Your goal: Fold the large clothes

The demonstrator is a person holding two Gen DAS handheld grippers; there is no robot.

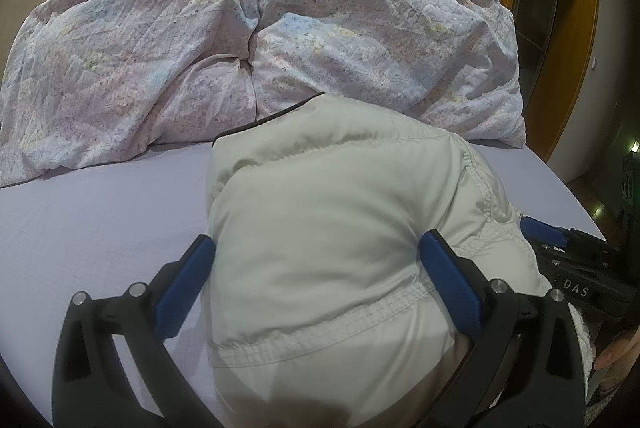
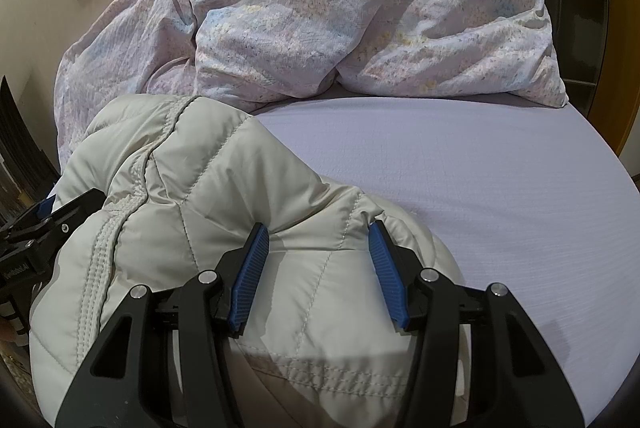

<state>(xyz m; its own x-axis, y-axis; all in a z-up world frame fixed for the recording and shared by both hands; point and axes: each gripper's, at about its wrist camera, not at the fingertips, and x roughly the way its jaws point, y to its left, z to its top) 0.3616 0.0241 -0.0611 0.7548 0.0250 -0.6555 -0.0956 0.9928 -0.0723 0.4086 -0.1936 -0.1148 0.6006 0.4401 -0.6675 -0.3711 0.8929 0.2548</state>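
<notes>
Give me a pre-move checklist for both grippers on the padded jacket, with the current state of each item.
1. Left gripper clamped on the cream jacket: ok, both pads press into the bundle.
2. Right gripper clamped on the jacket: ok, fabric is bunched between its pads.
3. Jacket fully folded: cannot tell, its underside is hidden.
4. Bare sheet free for setting down: ok.
5. Floral duvet apart from the jacket: cannot tell, the collar edge reaches it in the left wrist view.

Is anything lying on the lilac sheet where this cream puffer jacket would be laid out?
Nothing visible on the bare sheet beside the puffer jacket. The rumpled floral duvet is heaped along the far side, touching the jacket's far edge.
</notes>
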